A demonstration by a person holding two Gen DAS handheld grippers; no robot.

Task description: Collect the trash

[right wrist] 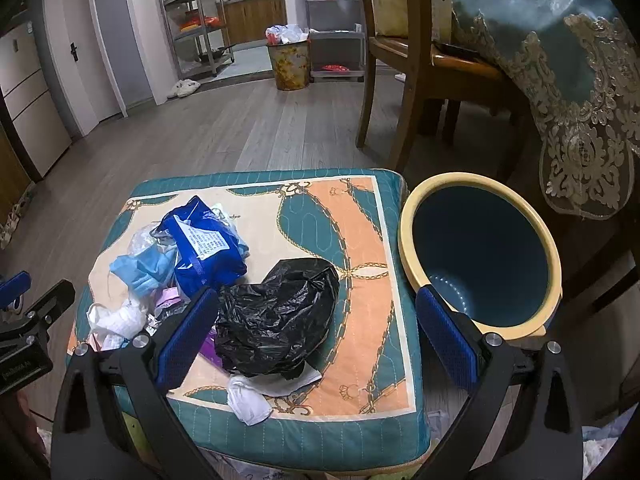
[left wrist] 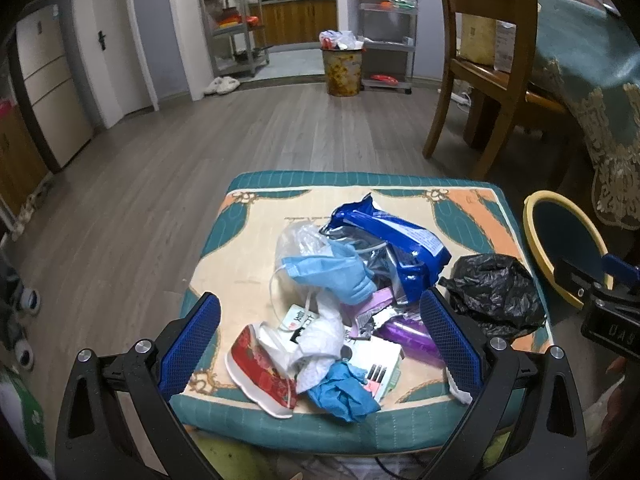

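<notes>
A pile of trash lies on a teal and orange cushioned stool [left wrist: 256,216] [right wrist: 360,208]: a blue foil bag [left wrist: 396,240] [right wrist: 204,248], a blue face mask [left wrist: 332,272], a red and white wrapper [left wrist: 260,372], a crumpled blue glove [left wrist: 344,392], a purple wrapper [left wrist: 408,336], white tissue [right wrist: 248,398] and a black plastic bag [left wrist: 494,292] [right wrist: 276,316]. My left gripper [left wrist: 320,340] is open and empty, low over the near side of the pile. My right gripper [right wrist: 318,332] is open and empty, above the black bag. A yellow-rimmed dark bin [right wrist: 480,256] [left wrist: 532,224] stands right of the stool.
A wooden chair [left wrist: 480,60] and a table with a teal lace-edged cloth [right wrist: 560,80] stand at the back right. A full patterned waste bin [left wrist: 344,68] stands by metal shelves [left wrist: 236,20] far across the wood floor. Shoes [left wrist: 24,320] lie at the left.
</notes>
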